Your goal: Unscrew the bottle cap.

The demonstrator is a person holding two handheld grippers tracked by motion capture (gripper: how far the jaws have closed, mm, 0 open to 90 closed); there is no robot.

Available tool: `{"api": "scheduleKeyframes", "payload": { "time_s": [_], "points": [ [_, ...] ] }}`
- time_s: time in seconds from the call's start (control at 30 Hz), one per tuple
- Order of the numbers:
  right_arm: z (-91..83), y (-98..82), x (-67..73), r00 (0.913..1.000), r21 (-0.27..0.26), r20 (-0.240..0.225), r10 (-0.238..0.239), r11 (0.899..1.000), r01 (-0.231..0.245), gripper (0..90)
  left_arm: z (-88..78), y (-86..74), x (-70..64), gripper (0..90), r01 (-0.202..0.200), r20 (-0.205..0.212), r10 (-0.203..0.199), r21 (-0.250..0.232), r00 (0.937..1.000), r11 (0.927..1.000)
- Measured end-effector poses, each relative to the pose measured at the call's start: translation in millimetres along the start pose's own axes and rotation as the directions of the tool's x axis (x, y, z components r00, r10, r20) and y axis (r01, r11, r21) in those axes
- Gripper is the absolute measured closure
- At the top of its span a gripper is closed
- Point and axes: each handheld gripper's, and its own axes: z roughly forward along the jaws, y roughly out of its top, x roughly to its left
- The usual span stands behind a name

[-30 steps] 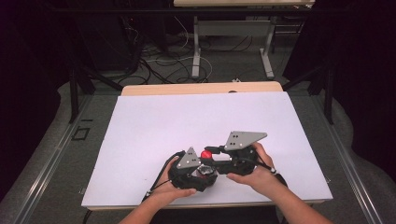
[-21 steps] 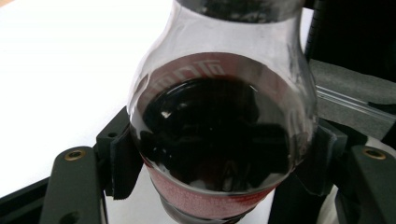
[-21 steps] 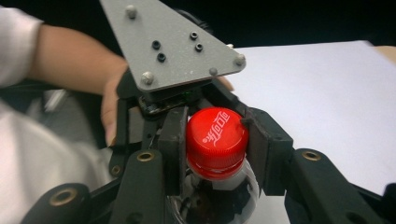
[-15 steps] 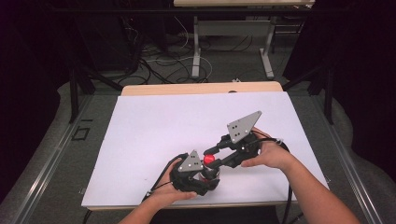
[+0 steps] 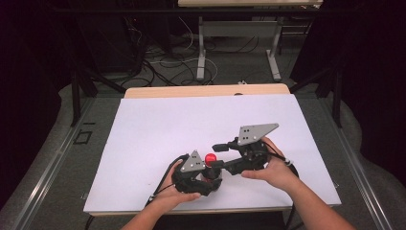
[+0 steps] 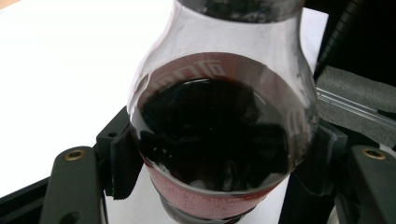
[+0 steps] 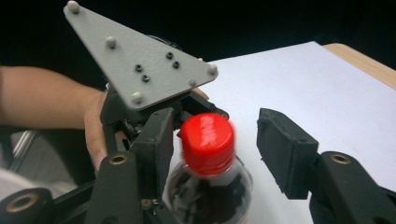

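Left hand-held gripper [image 5: 209, 176], near edge of the white surface [image 5: 158, 129]: jaws clamped on the body of a small clear soda bottle [image 6: 219, 135] of dark drink. In the left gripper view both foam pads press its rounded sides. Likely reason: to hold the bottle steady against turning while the other tool works the top.

Bottle sits between the left jaws, with its red cap [image 5: 210, 158] sticking out toward the right hand-held gripper [image 5: 218, 155].

Right hand-held gripper reaches in from the right; its jaws stand apart, one on each side of the cap. They have just been opening. In the right gripper view the right pad [image 7: 285, 154] is clear of the cap [image 7: 207, 142]; the left jaw lies just beside it, contact uncertain. Judgement: a release between twists, or a re-grip, for unscrewing.

Hard to make out:
- whether the cap is loosened; its seam is blurred.
- the red label's print, warped by the curved plastic.
- bottle base, cut off at the frame edge.
- from above, the bottle body is covered by the left gripper's grey plate [image 5: 193, 161] and the person's hand.
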Motion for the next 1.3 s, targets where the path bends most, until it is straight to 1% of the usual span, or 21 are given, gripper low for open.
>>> {"api": "scheduleKeyframes", "payload": {
  "time_s": [0.1,0.13,0.2,0.27,0.3,0.37,0.43,0.5,0.53,0.57,0.6,0.63,0.67,0.7,0.77,0.87,0.97,1.03,1.1,1.17,1.3],
  "points": [
    [-0.5,-3.3,10.8,0.9936,-0.043,0.082,0.077,0.996,-0.074,51.6,0.2,0.0,1.0,29.6,0.015,-0.011,-0.015,0.0,0.9998,0.9999],
    [-0.3,-4.7,14.4,0.9862,-0.062,0.116,0.118,0.992,-0.111,54.6,0.2,0.0,1.8,29.6,0.009,-0.019,-0.009,0.004,0.9998,0.9999],
    [1.6,-6.9,20.2,0.9743,-0.067,0.176,0.14,0.989,-0.13,54.4,0.3,-0.2,2.3,29.6,0.011,-0.024,-0.01,0.012,0.9997,0.9999],
    [3.6,-8.0,24.6,0.9684,-0.062,0.217,0.123,0.992,-0.112,53.7,0.2,-0.6,2.2,29.6,0.024,-0.02,-0.023,0.009,0.9995,0.9997],
    [7.7,-8.8,26.7,0.9683,-0.063,0.214,0.13,0.991,-0.119,53.1,-0.3,-0.2,2.9,29.6,0.01,-0.024,-0.01,0.011,0.9997,0.9999],
    [8.5,-9.0,26.5,0.9694,-0.05,0.215,0.118,0.993,-0.11,53.1,-0.4,0.1,1.9,29.6,0.016,-0.021,-0.016,0.009,0.9996,0.9998],
    [11.7,-9.4,27.8,0.9664,-0.047,0.227,0.121,0.992,-0.113,54.0,-0.3,0.1,0.7,29.6,0.019,-0.021,-0.019,0.005,0.9996,0.9998],
    [14.3,-9.1,30.2,0.9622,-0.04,0.248,0.114,0.993,-0.107,56.5,0.9,-0.2,0.0,29.6,0.015,-0.031,-0.015,-0.002,0.9994,0.9999],
    [15.5,-9.4,32.1,0.9581,-0.042,0.264,0.11,0.994,-0.103,58.4,0.1,0.3,1.0,29.7,0.002,-0.028,-0.002,0.013,0.9996,0.9999],
    [16.2,-9.9,34.0,0.9542,-0.037,0.281,0.102,0.995,-0.095,59.5,0.9,-0.3,-0.1,29.7,0.01,-0.02,-0.01,0.015,0.9997,0.9998],
    [16.7,-9.7,34.9,0.9555,-0.025,0.286,0.07,0.998,-0.066,60.1,2.1,-1.1,-0.7,29.7,0.009,-0.03,-0.009,0.002,0.9995,1.0],
    [17.1,-9.6,33.6,0.9607,-0.011,0.275,0.035,0.999,-0.033,60.3,0.9,-0.9,-0.2,29.7,0.01,-0.019,-0.01,0.019,0.9998,0.9998],
    [17.1,-9.6,33.6,0.9607,-0.011,0.275,0.035,0.999,-0.033,60.3,1.1,-1.0,-0.3,29.7,0.009,-0.017,-0.009,0.018,0.9998,0.9998],
    [16.8,-9.3,31.9,0.9666,-0.008,0.255,0.02,1.0,-0.019,60.4,2.0,-1.4,-0.9,29.7,0.013,-0.025,-0.012,0.005,0.9996,0.9999],
    [14.6,-7.4,25.8,0.9775,0.007,0.209,0.026,1.0,-0.028,60.5,0.4,-0.7,0.2,29.7,0.004,-0.014,-0.004,0.014,0.9999,0.9999],
    [12.2,-4.4,14.2,0.9931,0.026,0.117,-0.007,1.0,0.004,60.5,-0.3,-0.2,0.3,29.7,0.003,-0.007,-0.003,0.005,1.0,1.0],
    [11.1,-1.2,0.8,0.9978,0.041,0.004,-0.066,0.997,0.066,60.6,-0.8,0.0,-0.2,29.7,-0.009,0.007,0.009,0.003,0.9999,1.0],
    [10.3,0.9,-8.6,0.9925,0.055,-0.087,-0.086,0.994,0.091,60.5,-0.5,0.0,-0.9,29.7,-0.019,0.017,0.019,0.005,0.9997,0.9998],
    [10.3,3.6,-18.3,0.9803,0.069,-0.166,-0.108,0.99,0.121,60.5,0.1,-0.2,-1.8,29.7,-0.025,0.033,0.024,0.006,0.9991,0.9997],
    [10.8,6.0,-25.1,0.9622,0.084,-0.239,-0.13,0.984,0.154,60.5,0.6,-0.2,-3.6,29.7,-0.023,0.047,0.022,0.008,0.9986,0.9997],
    [12.5,8.5,-33.6,0.9232,0.068,-0.339,-0.181,0.974,0.216,60.6,0.1,0.8,-5.3,29.7,-0.042,0.054,0.042,-0.002,0.9976,0.9991]
  ]
}}
